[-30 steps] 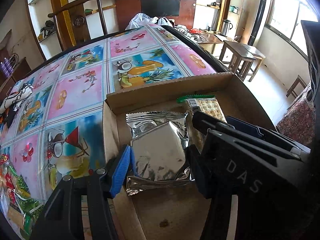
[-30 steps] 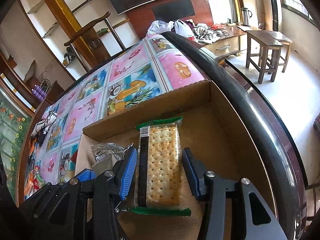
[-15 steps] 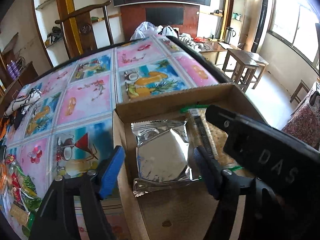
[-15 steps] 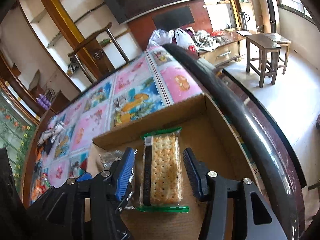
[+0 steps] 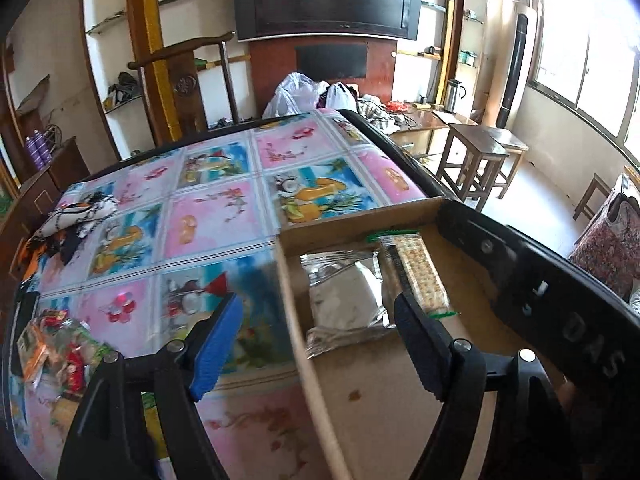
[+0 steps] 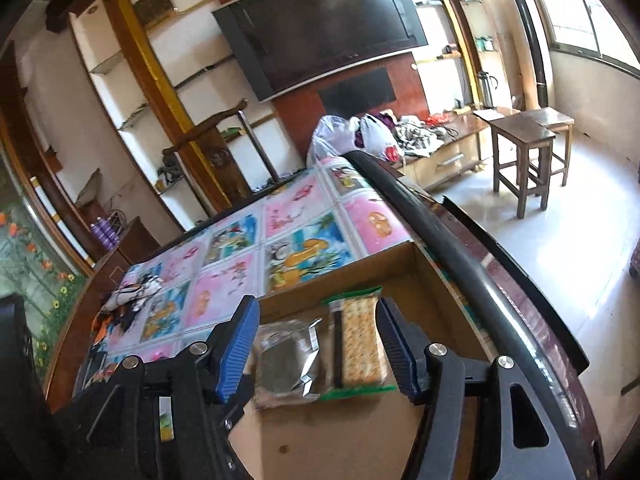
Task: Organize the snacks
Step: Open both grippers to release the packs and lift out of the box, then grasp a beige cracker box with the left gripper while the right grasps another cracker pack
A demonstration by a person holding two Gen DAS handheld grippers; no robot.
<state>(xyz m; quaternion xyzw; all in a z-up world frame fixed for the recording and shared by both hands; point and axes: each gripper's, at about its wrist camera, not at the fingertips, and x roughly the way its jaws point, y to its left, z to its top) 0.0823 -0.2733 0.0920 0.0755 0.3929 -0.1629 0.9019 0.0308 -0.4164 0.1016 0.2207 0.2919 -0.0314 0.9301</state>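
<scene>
A shallow cardboard box (image 5: 352, 216) (image 6: 384, 256) sits at the table's right edge. Inside lie a silver foil packet (image 5: 346, 300) (image 6: 286, 360) and, to its right, a cracker pack with green ends (image 5: 422, 276) (image 6: 360, 344). My left gripper (image 5: 316, 344) is open and empty, raised above the box's left wall. My right gripper (image 6: 316, 348) is open and empty, raised above both snacks. The right gripper's black body (image 5: 560, 296) crosses the left wrist view.
The table carries a colourful fruit-print cloth (image 5: 208, 220). Loose snack packets (image 5: 60, 352) lie at its near left, a black-and-white cloth (image 5: 80, 216) further left. A wooden chair (image 5: 188, 80) stands behind the table, stools (image 6: 528, 148) on the floor to the right.
Both grippers have opened wider, let go of the foil packet and the cracker pack, and lifted back. Both snacks stay lying in the box.
</scene>
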